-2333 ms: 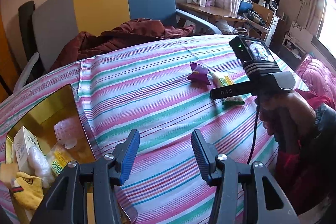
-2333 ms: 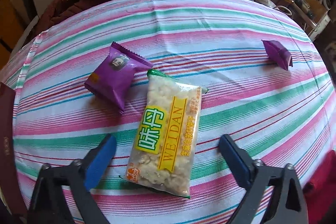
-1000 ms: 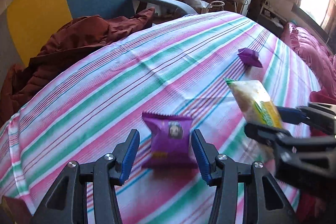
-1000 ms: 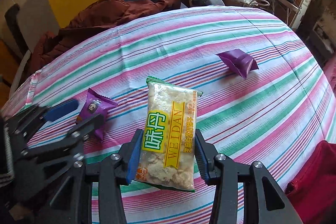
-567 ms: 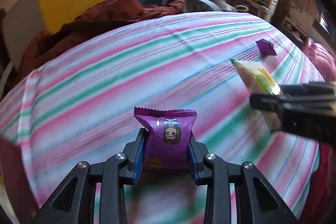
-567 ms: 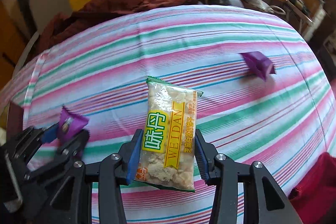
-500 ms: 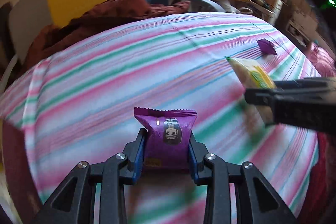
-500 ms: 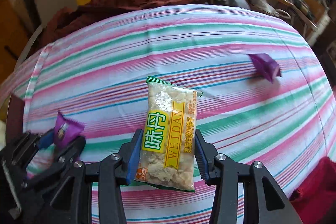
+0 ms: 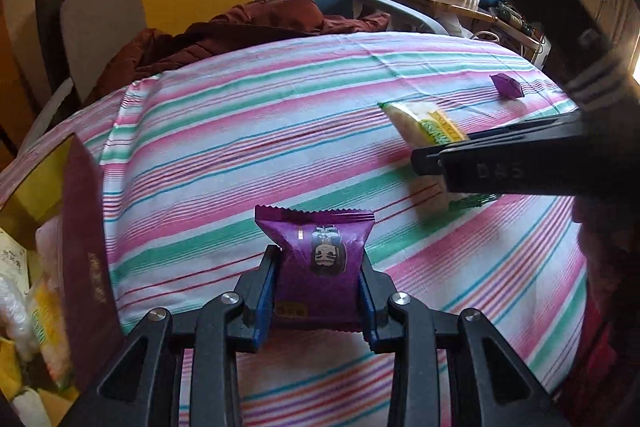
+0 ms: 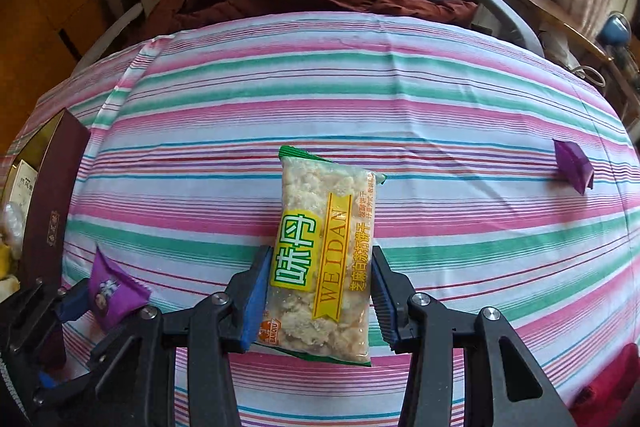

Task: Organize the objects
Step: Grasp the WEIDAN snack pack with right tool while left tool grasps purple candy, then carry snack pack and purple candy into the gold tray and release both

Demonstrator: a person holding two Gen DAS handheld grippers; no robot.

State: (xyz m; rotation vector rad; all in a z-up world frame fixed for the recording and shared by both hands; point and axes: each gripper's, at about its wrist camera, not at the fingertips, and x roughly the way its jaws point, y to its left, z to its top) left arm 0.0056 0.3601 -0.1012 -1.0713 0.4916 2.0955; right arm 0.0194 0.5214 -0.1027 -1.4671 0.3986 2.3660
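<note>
Right of the box (image 9: 86, 247), my left gripper (image 9: 318, 277) pinches a purple packet (image 9: 320, 259), my right gripper (image 10: 318, 291) the cracker bag (image 10: 324, 259) — both unboxed; one purple pack (image 10: 574, 167) lies farther right — untouched.

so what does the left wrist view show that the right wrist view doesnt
Only the left wrist view: the front of the purple snack packet with its printed face, clamped in the left gripper.

Only the right wrist view: the label of the yellow snack bag, clamped in the right gripper.

Both: the striped cloth, a second purple packet lying far right, the dark red box at left, and the brown jacket.
</note>
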